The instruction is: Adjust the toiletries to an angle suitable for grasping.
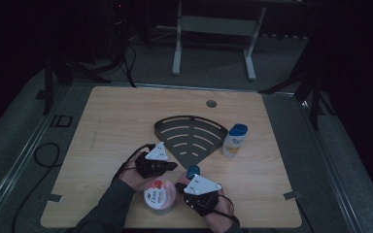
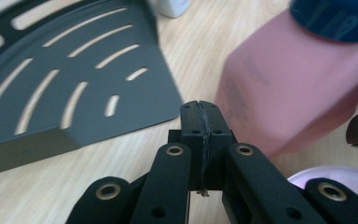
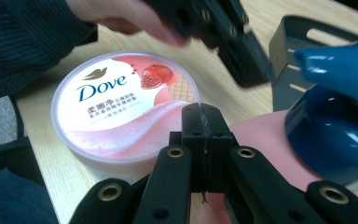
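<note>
L gripper [image 2: 200, 109]: jaws pressed flat together, nothing between them. It sits near table [image 1: 121, 111] centre-front, tips just beside the point of the dark slotted rack [image 2: 70, 79].

R gripper [image 3: 200, 114]: jaws likewise closed tight, empty. In the high view it [image 1: 180, 185] lies at the front edge, just right of the tub.

Pink bottle [image 2: 289, 88] w/ blue cap [image 2: 333, 18]: stands between the two grippers, close in front of both; contact w/ either jaw set can't be told.

Dove tub [image 3: 123, 107]: lid on, at front edge between the forearms, below L gripper.

White bottle [image 1: 234, 141]: upright, just beside rack's right edge, well apart from both grippers.
</note>
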`<state>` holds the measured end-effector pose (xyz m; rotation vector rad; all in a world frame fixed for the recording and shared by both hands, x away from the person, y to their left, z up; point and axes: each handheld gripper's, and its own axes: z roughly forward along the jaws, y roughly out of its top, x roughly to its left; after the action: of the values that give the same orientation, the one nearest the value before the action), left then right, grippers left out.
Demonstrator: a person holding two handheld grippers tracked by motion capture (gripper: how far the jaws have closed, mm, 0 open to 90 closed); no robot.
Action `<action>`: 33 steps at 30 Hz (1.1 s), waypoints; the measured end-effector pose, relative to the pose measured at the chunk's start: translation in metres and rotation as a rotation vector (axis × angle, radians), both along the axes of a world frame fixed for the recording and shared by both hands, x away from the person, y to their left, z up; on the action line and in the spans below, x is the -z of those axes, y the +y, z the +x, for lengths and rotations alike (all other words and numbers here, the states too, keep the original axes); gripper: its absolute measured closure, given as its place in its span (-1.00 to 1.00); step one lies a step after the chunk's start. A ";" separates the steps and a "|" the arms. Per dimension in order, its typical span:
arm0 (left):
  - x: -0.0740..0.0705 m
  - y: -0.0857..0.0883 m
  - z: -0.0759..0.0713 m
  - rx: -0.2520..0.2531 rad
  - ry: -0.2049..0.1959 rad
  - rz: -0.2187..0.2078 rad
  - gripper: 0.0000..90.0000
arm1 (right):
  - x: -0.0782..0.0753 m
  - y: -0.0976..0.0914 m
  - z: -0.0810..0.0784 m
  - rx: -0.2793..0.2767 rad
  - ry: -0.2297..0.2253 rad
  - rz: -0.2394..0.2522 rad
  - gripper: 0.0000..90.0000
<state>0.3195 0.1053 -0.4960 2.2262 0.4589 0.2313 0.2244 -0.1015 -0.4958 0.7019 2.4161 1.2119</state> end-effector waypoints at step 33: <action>0.002 0.015 0.003 -0.041 -0.001 0.015 0.99 | 0.000 -0.045 0.011 0.278 -0.010 -0.021 1.00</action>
<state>0.3222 0.1206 -0.4983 2.2324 0.5045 0.2577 0.2350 -0.1461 -0.4962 0.9846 2.2272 1.0727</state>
